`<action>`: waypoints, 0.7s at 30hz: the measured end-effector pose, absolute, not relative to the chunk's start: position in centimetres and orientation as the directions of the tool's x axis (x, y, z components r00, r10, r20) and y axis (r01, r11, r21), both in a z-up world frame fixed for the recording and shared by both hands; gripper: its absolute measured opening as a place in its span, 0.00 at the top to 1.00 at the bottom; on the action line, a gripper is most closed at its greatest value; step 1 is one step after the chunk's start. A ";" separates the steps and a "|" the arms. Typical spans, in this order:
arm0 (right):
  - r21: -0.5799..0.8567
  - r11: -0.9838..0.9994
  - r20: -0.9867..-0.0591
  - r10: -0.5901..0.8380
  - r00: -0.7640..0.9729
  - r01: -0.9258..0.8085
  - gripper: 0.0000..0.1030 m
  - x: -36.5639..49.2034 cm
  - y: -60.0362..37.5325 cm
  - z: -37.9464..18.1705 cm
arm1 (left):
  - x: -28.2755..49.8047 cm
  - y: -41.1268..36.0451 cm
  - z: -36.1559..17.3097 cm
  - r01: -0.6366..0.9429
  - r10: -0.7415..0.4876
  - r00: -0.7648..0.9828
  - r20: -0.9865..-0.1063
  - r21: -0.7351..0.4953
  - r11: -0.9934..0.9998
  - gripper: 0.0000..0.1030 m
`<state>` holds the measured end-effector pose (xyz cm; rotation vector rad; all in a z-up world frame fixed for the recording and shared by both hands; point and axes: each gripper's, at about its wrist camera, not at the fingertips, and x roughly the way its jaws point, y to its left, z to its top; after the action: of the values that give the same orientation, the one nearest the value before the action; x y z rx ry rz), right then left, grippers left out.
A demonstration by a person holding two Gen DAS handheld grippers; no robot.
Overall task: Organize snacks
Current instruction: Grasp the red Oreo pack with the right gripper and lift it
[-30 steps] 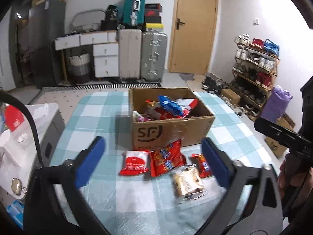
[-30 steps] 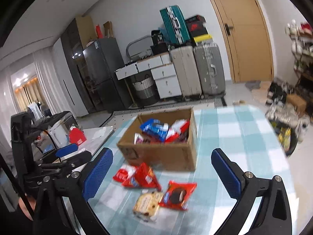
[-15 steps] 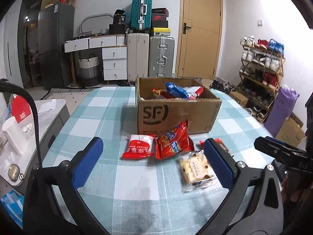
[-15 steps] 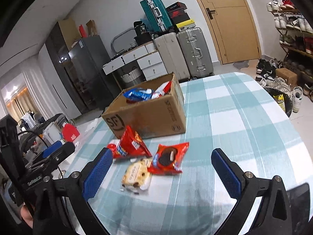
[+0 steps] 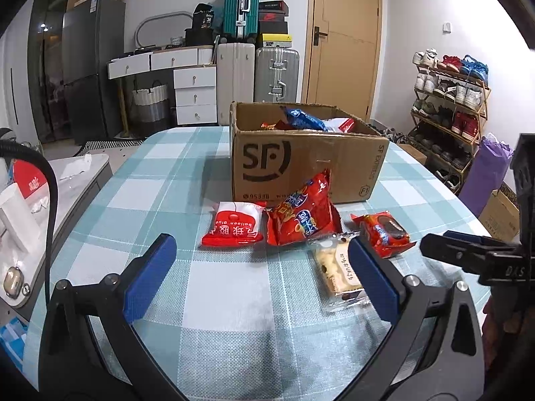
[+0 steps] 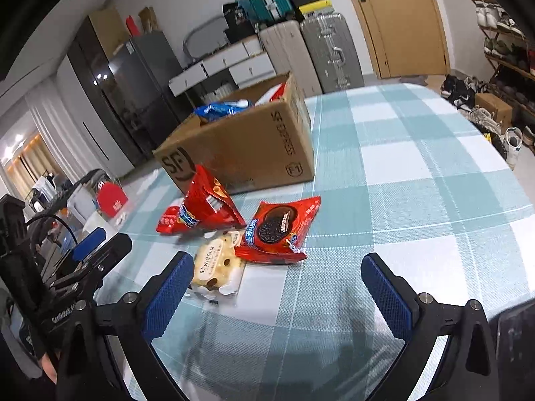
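Blue-padded left hand-held gripper [image 5: 257, 277] has dropped closer to the tabletop [image 5: 167, 183], jaws wide; we see four snack packs [image 5: 302, 217] lying before the cardboard box [image 5: 301, 163]. Right hand-held gripper [image 6: 277, 294], equally wide and empty, now nears the cookie pack [image 6: 277, 227].

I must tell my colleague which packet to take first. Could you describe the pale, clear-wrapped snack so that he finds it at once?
Find the cardboard box on the checked tablecloth. Four packets lie before it. The pale bread packet lies farthest from the box; its wrapper is clear, while its three neighbours are red.
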<state>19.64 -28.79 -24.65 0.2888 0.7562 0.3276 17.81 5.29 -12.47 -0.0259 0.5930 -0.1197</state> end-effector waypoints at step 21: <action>0.264 0.937 -0.732 0.348 0.586 -0.227 0.46 27.8 -25.0 -27.0 | 19.9 5.4 -14.7 0.082 -0.137 0.775 -0.617 -0.117 0.990 0.01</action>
<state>27.80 -25.01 -26.97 0.1472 0.8841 0.3369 19.85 5.44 -14.75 -0.0853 0.6741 -0.1188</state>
